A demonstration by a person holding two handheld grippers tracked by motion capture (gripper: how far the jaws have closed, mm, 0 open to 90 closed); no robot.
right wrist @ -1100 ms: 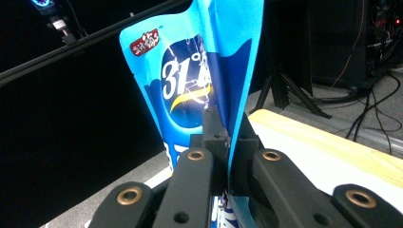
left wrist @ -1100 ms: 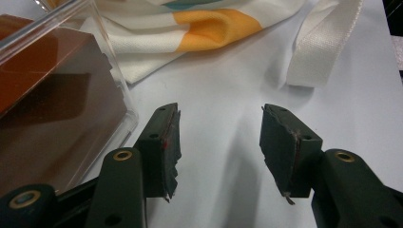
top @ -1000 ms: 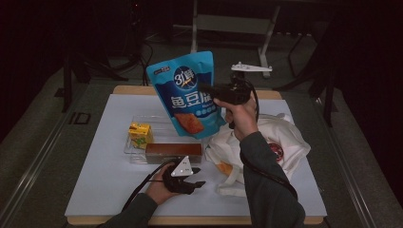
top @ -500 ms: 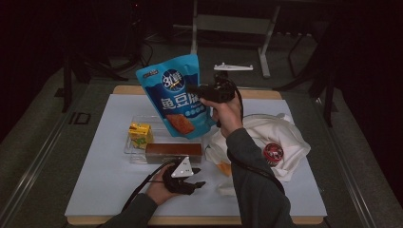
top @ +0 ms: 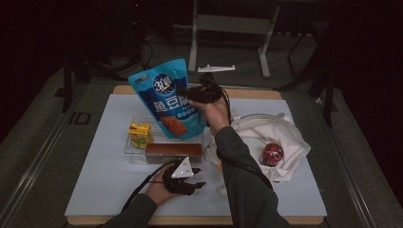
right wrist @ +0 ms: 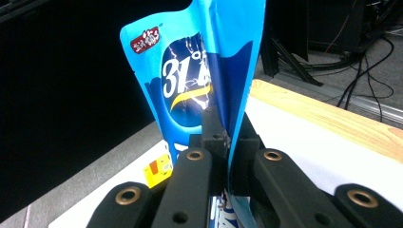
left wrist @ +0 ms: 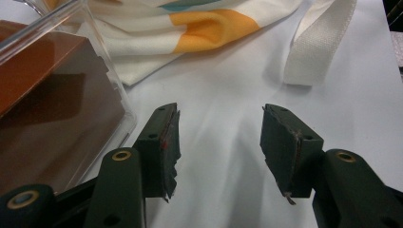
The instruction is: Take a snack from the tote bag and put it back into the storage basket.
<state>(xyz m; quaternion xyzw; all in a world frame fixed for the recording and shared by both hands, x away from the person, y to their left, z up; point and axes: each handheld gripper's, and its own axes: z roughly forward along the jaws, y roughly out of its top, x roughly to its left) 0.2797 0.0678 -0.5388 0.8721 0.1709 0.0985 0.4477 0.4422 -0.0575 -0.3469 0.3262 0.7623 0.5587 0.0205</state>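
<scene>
The right hand-held gripper (top: 199, 93) pinches the blue pouch (top: 167, 99) by its edge, upright above the clear tray (top: 134, 151); the left hand-held gripper (left wrist: 216, 137) rests half-open and empty on the worktop (top: 104, 180), just nearer the person.

Right gripper (top: 192, 95), clamped on the blue pouch (top: 166, 97), has carried it left and a bit lower across the high view. The pouch sat right of the yellow carton (top: 140, 133) before; its lower end now hangs just above the clear tray (top: 130, 149) (tilt about the same, top leaning away from the gripper).
</scene>
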